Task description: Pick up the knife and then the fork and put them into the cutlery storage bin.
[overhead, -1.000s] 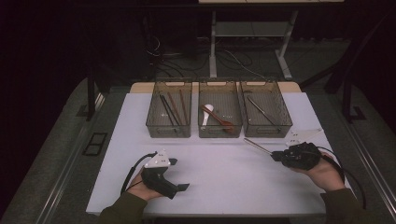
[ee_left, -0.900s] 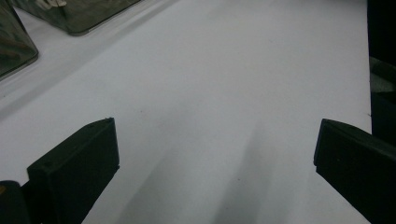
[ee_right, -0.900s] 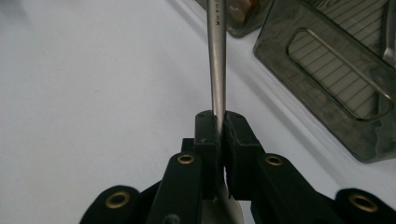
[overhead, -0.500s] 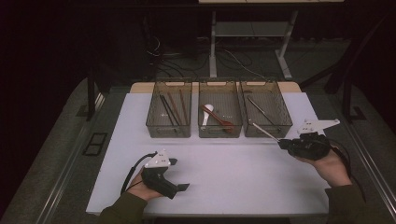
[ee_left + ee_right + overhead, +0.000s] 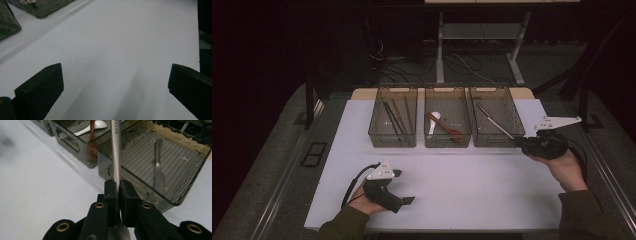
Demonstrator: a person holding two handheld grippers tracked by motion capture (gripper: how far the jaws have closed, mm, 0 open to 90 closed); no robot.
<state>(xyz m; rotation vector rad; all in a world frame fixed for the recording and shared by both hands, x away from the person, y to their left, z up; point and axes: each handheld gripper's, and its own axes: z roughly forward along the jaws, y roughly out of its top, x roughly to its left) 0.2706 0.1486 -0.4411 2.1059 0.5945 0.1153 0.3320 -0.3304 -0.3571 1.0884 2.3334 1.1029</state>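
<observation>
Metal utensil (image 5: 115, 150), long and silvery, is clamped between the pads of the right tool (image 5: 119, 187), its shaft running straight ahead of the tool and up over the front rim of the right bin (image 5: 511, 120). Inside that bin, ahead and to the tool's right, lies a table knife (image 5: 159, 173). The middle bin (image 5: 447, 142), ahead to its left, carries a white spoon (image 5: 91, 127). The left tool (image 5: 404, 186) rests low on the white counter (image 5: 462, 180), jaws spread wide apart around bare surface.
</observation>
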